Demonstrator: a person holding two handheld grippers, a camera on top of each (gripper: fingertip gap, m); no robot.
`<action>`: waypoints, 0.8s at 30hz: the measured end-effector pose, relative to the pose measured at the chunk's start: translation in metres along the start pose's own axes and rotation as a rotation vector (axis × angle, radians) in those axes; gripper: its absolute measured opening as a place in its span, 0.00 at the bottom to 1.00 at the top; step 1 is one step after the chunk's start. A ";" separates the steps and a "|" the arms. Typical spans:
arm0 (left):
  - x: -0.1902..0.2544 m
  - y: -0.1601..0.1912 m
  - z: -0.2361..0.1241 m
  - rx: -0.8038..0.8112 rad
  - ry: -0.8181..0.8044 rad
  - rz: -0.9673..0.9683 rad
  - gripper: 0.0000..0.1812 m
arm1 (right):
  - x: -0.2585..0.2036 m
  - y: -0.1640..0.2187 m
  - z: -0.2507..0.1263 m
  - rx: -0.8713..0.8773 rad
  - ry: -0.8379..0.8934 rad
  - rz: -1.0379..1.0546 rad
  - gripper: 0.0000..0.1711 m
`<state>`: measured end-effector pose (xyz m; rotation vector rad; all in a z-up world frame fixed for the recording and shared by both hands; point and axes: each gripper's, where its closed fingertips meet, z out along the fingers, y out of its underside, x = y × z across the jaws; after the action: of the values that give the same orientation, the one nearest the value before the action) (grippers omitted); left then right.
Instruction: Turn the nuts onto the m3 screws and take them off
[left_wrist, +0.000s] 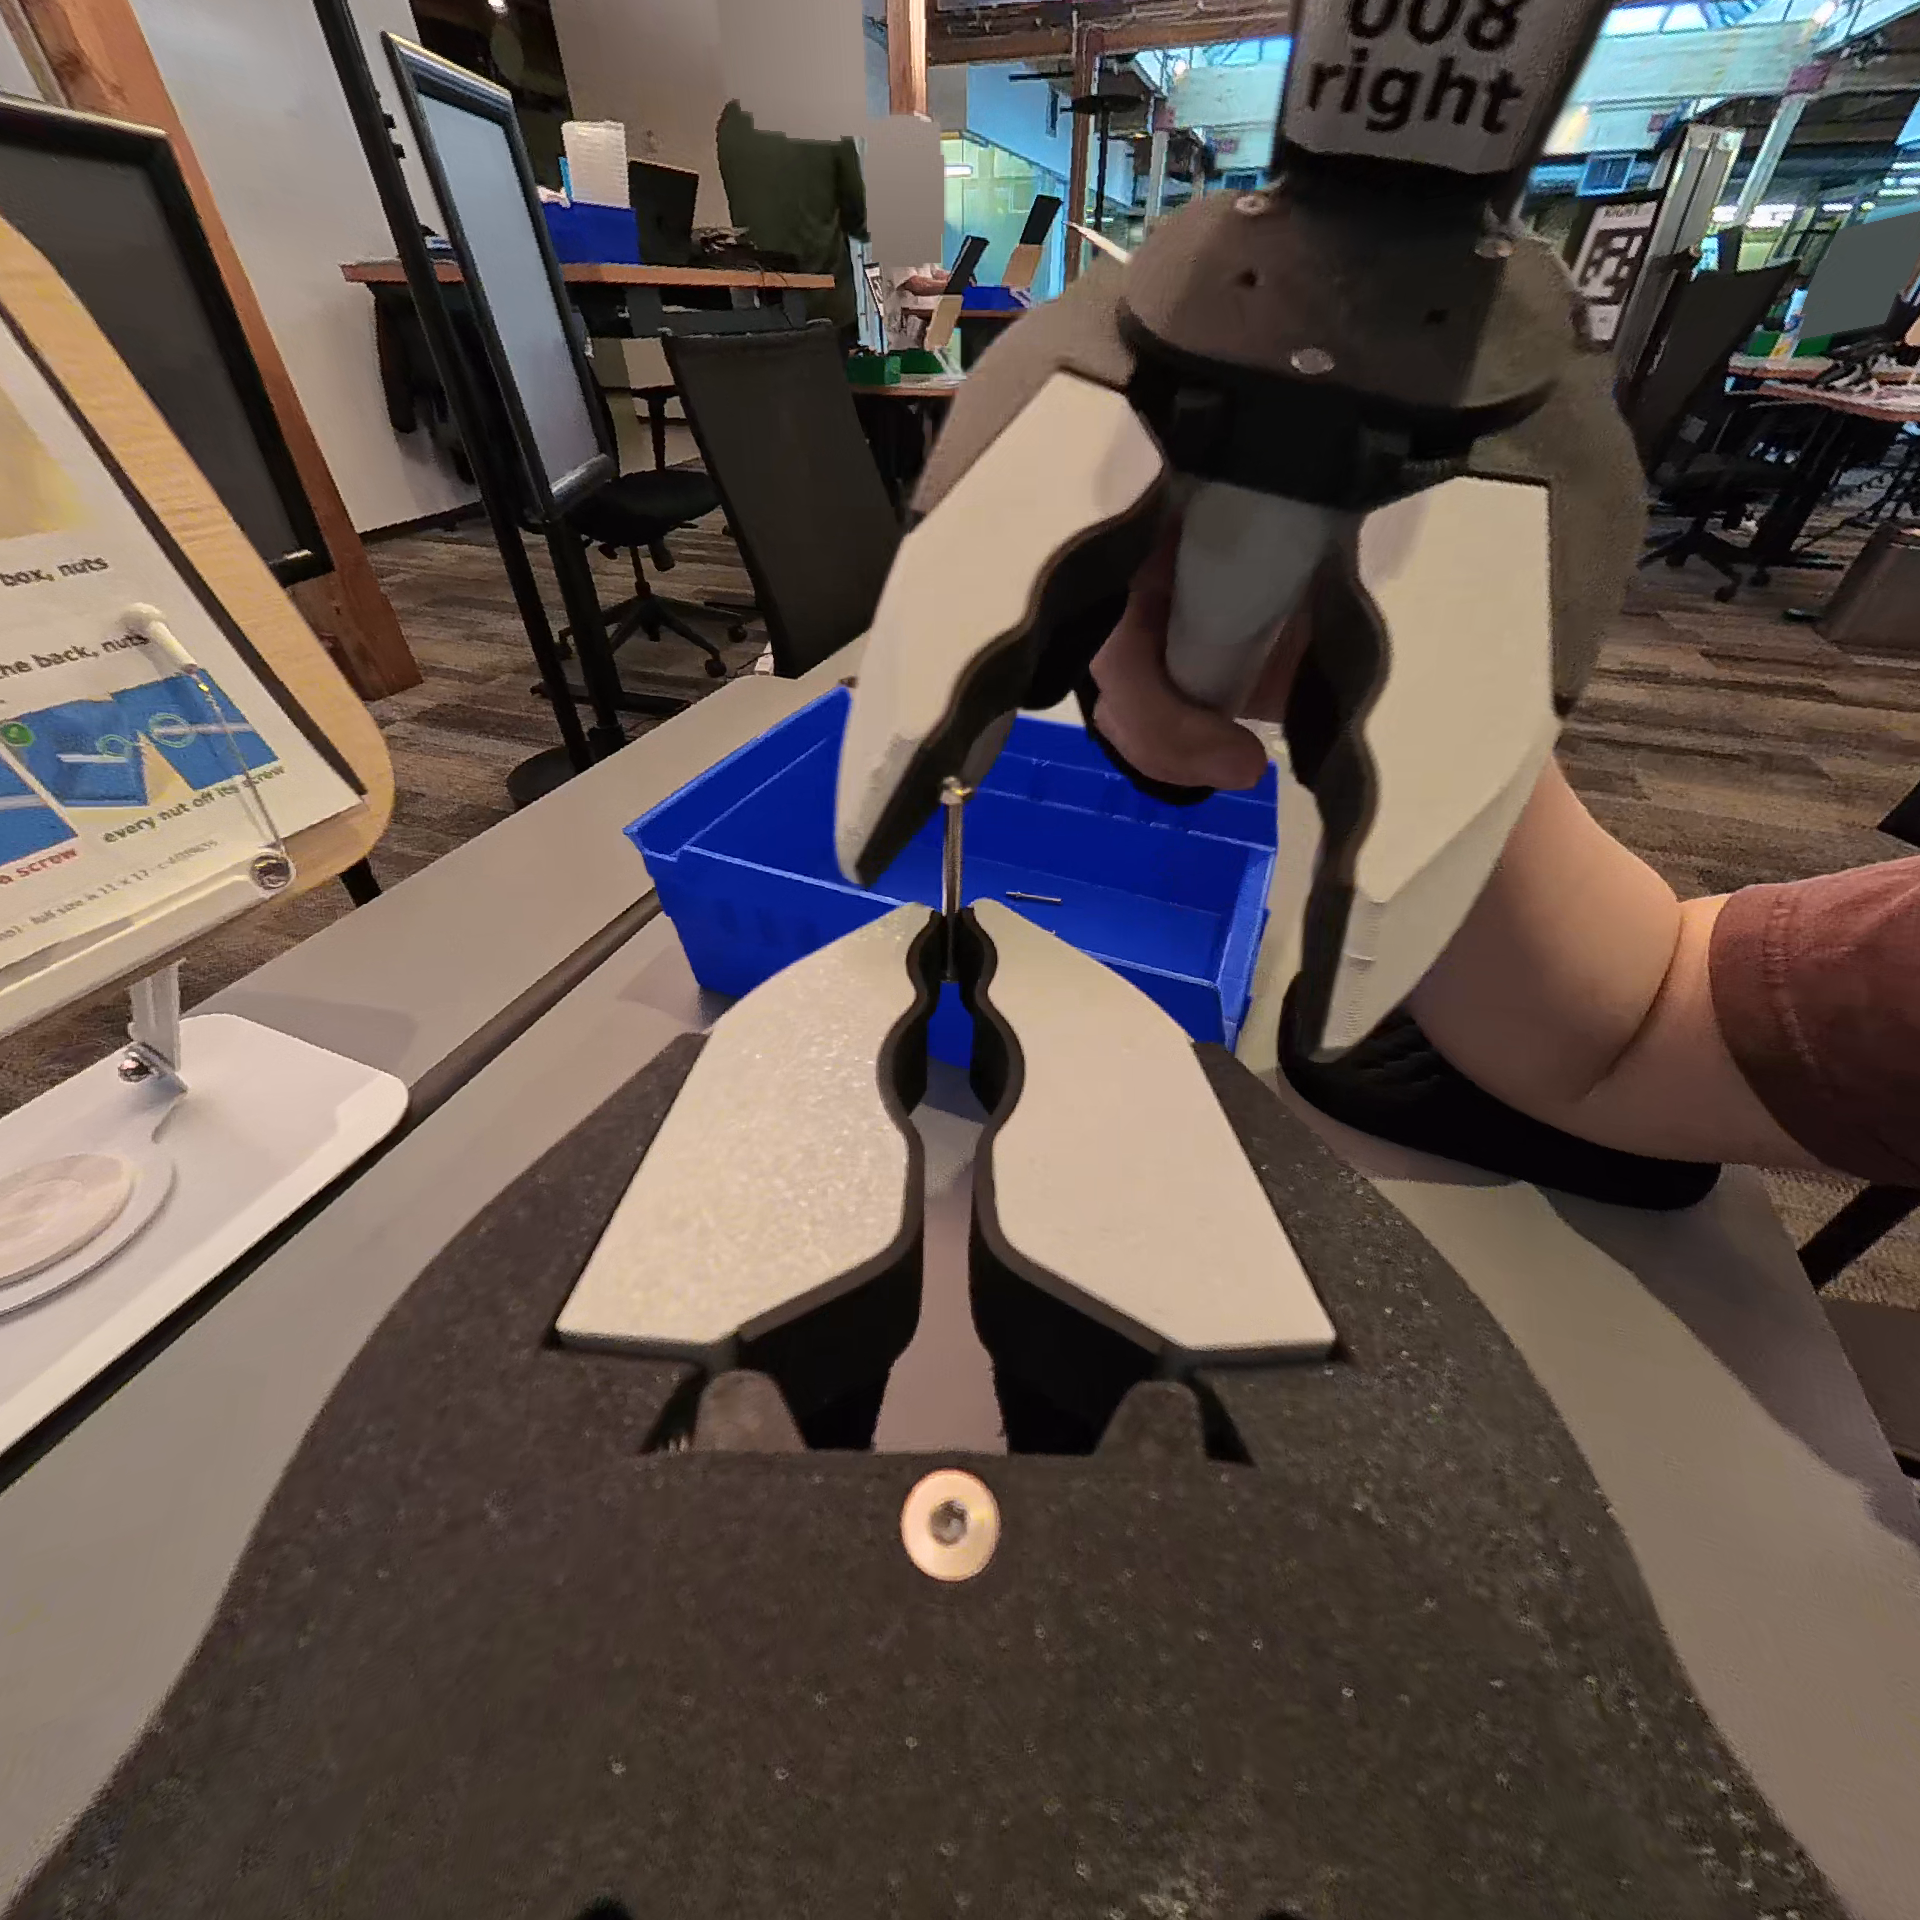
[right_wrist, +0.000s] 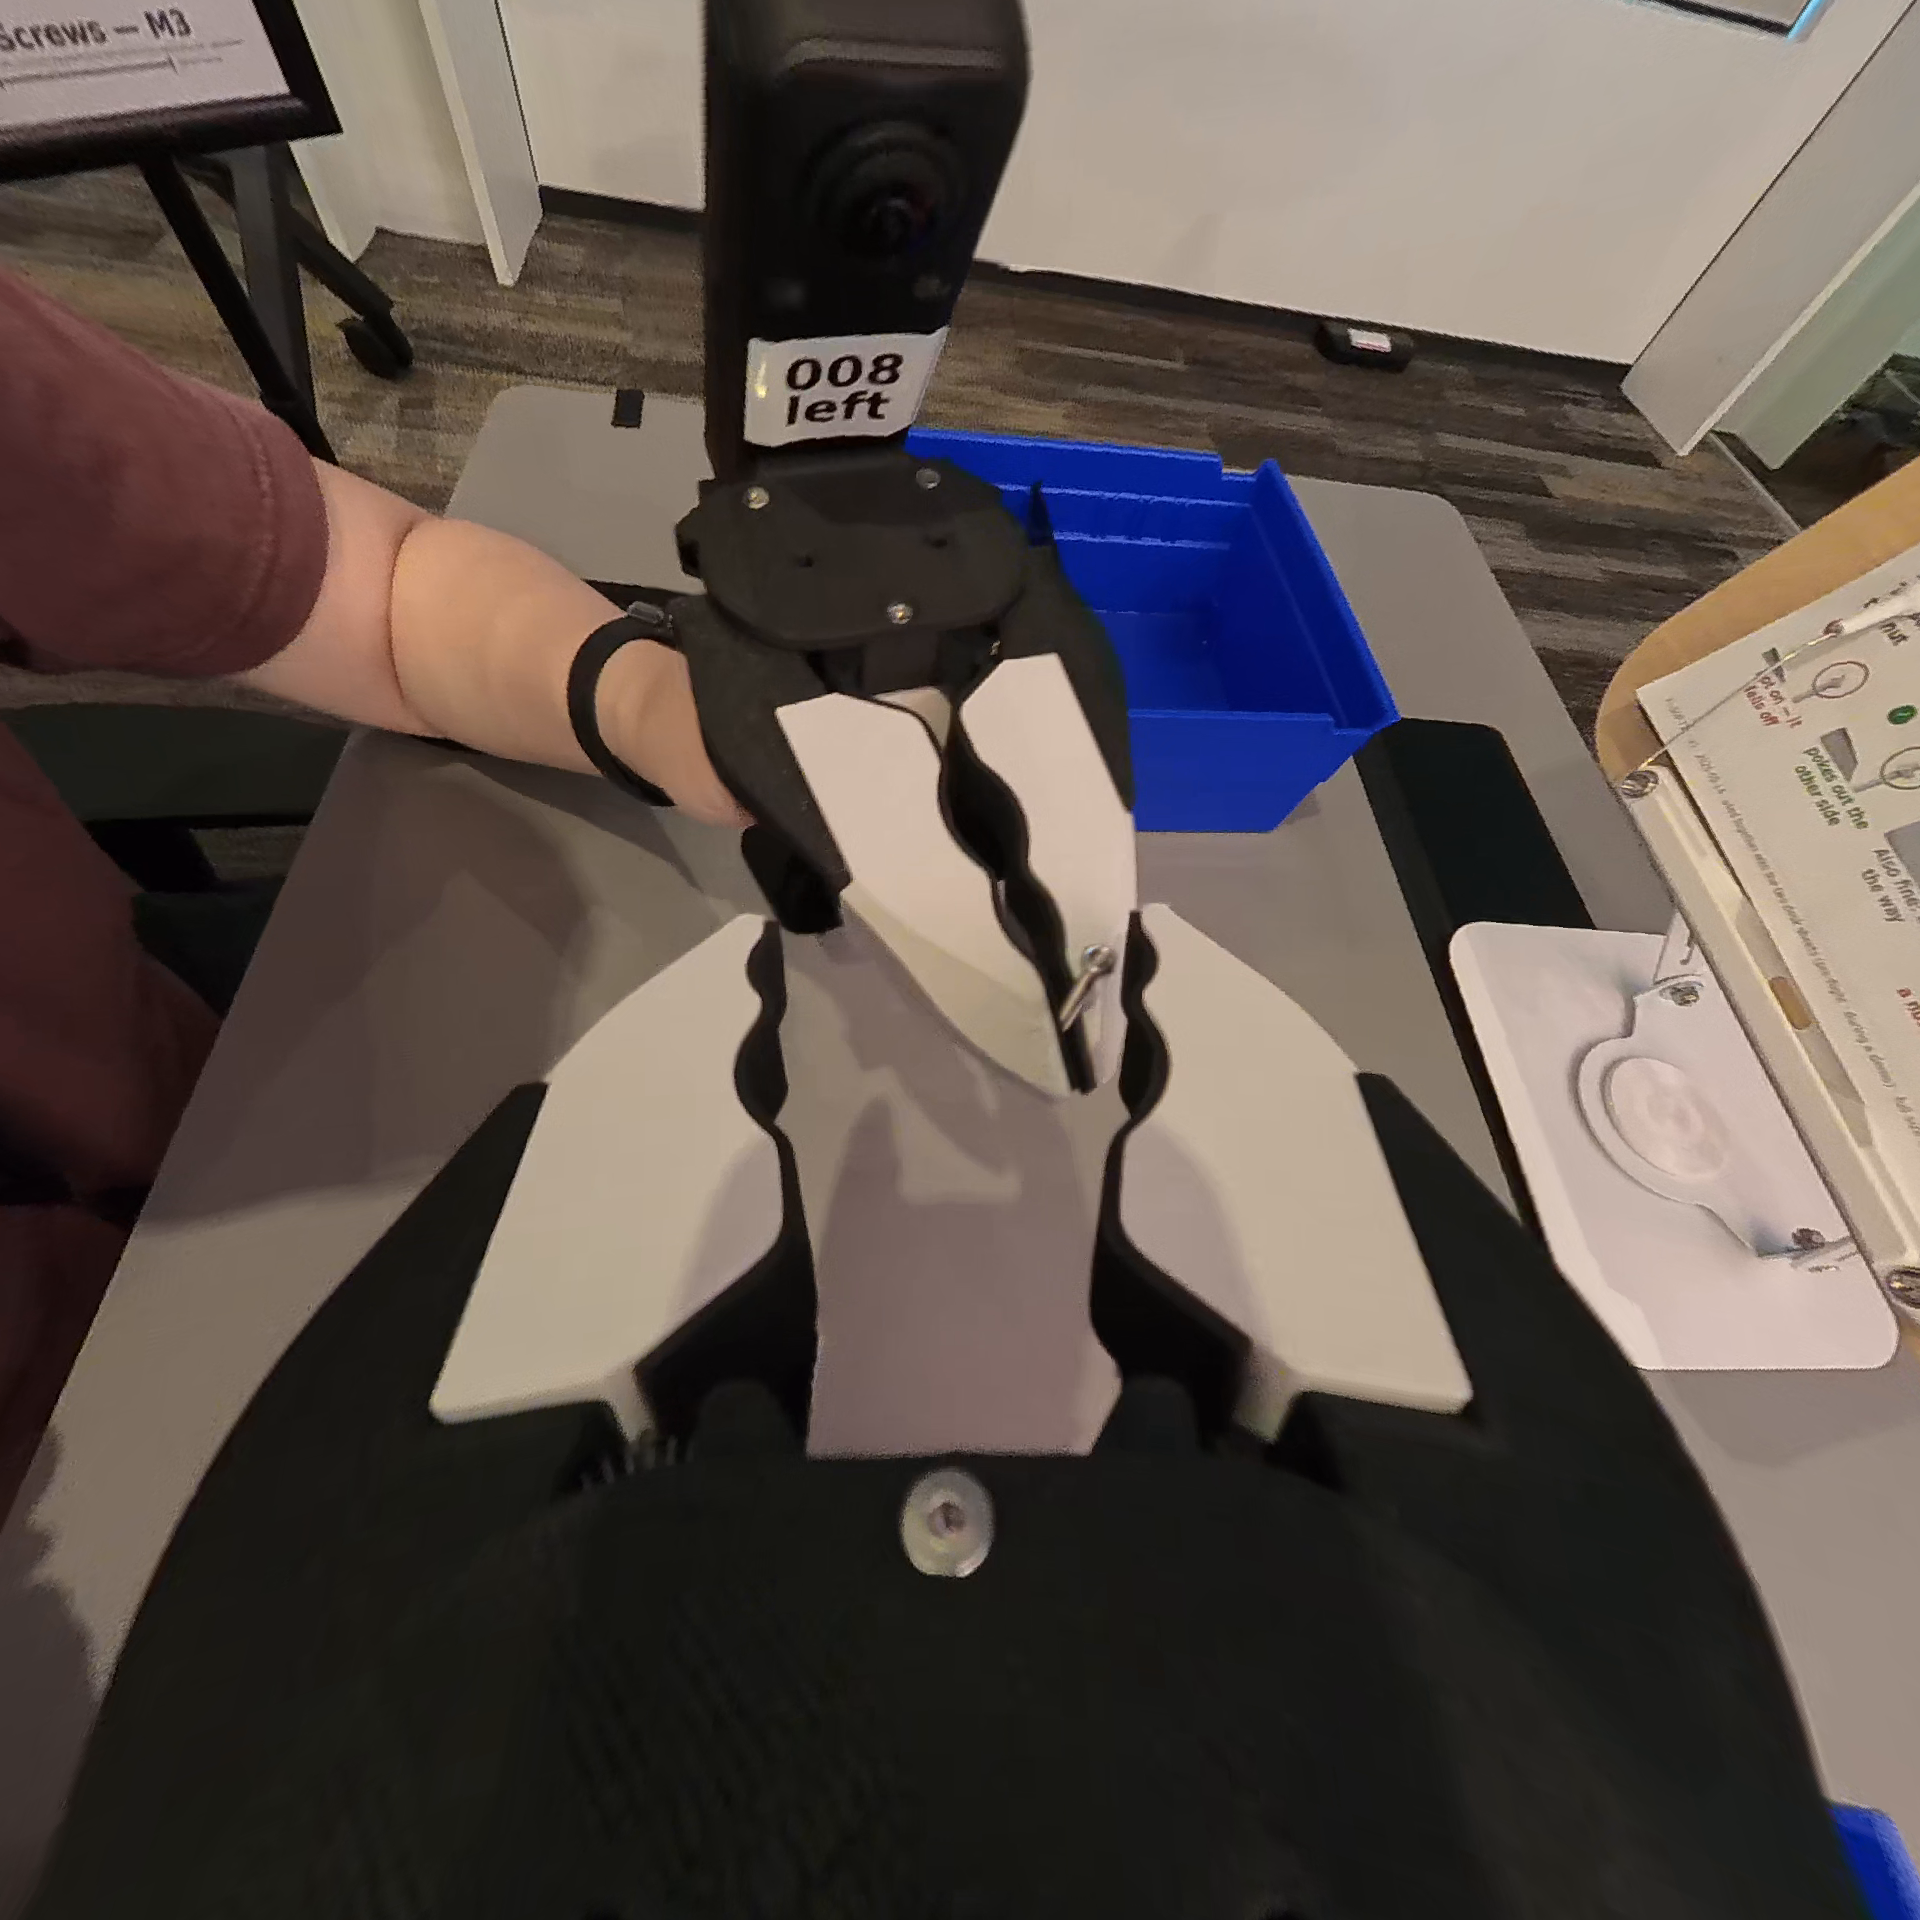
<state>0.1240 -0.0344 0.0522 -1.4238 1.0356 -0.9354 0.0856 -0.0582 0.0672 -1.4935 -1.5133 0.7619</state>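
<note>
My left gripper (left_wrist: 951, 914) is shut on a thin M3 screw (left_wrist: 950, 873) and holds it upright above the grey table. The screw's upper end has a small wider piece (left_wrist: 954, 792); I cannot tell whether it is the head or a nut. My right gripper (left_wrist: 1091, 951) hangs above it, open and empty, with one fingertip (left_wrist: 873, 842) close beside the screw's top. In the right wrist view, my right gripper (right_wrist: 951, 935) is open around the left gripper (right_wrist: 1070, 1075), and the screw (right_wrist: 1086, 987) lies near its right finger. A blue bin (left_wrist: 748, 883) behind holds a loose screw (left_wrist: 1034, 899).
The blue bin (right_wrist: 1247, 769) stands at the table's far side. An instruction sign (left_wrist: 156, 779) on a white stand (left_wrist: 260, 1101) is beside the work area; it also shows in the right wrist view (right_wrist: 1818, 831). A person's forearms hold both grippers. Office chairs and desks stand beyond. Only a small space, under 4 cm, lies between the two pairs of fingers.
</note>
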 end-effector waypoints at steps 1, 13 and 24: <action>-0.001 -0.001 -0.001 0.007 0.003 -0.009 0.01 | -0.001 0.000 -0.001 -0.003 0.005 -0.009 0.38; 0.004 -0.001 0.001 0.019 0.038 -0.039 0.01 | -0.001 -0.010 0.004 0.050 0.028 -0.012 0.47; -0.011 -0.007 -0.008 0.054 -0.008 -0.076 0.01 | -0.007 0.002 -0.003 -0.037 0.031 -0.075 0.46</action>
<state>0.1141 -0.0258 0.0601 -1.4293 0.9493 -1.0043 0.0883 -0.0655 0.0657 -1.4605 -1.5587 0.6668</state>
